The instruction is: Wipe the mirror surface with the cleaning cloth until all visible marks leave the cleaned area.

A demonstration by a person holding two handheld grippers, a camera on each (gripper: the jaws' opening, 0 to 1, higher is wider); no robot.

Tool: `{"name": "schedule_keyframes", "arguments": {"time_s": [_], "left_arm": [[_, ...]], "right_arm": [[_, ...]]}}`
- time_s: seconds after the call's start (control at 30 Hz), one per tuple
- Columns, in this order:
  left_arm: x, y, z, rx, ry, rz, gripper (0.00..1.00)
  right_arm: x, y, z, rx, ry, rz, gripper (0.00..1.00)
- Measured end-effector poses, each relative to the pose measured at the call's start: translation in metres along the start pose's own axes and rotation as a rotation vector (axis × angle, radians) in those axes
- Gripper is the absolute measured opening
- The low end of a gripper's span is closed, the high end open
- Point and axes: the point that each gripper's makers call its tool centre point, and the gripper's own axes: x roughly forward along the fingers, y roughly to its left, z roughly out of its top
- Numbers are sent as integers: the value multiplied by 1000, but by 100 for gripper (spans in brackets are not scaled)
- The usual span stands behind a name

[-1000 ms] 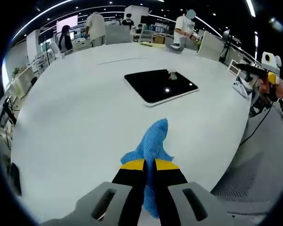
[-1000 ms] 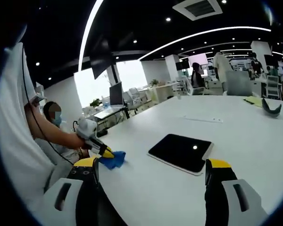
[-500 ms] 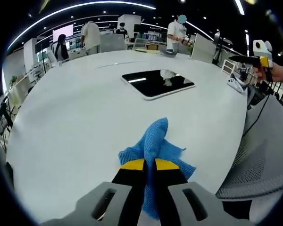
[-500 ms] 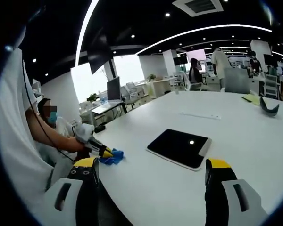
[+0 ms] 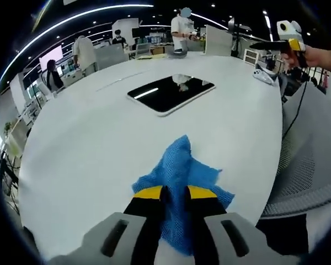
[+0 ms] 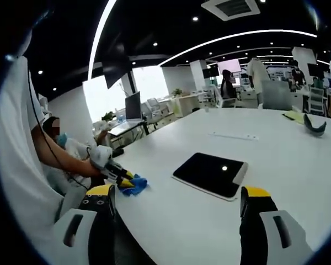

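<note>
currently the left gripper (image 5: 174, 194) pinches the blue cleaning cloth (image 5: 179, 165) between its closed jaws, with the cloth's free end lying on the white table (image 5: 83, 143) just ahead of the tips. the mirror (image 5: 170, 92) lies flat, well ahead of the left gripper and slightly to its right, apart from the cloth. the right gripper (image 6: 176, 201) hangs with jaws spread wide and nothing between them; the mirror sits ahead of it, between its jaws in the right gripper view. judgement: the cloth needs carrying forward onto the glass. good practice: lower the bunched cloth flat, press lightly, and stroke in overlapping passes without pushing the mirror across the table.
</note>
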Motion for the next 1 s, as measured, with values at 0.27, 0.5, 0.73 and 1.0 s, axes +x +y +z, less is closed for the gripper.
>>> {"name": "schedule_keyframes", "arguments": {"time_s": [0.27,0.5,0.73,1.0], "left_arm": [[1,3,0,-20,-13,-22,25],[-14,-2,25,-100,-118,-16,36],[-60,-20,108,-128,-320,-43,42],[-94,-52,181,-136,-463,-125,71]], "right_arm": [[0,-1,-5,13,3,-7,94],[3,2,-3,11,-2,5,94],[4,2,6,-8,-21,28,94],[0,-3,0,-9,-20,35,96]]}}
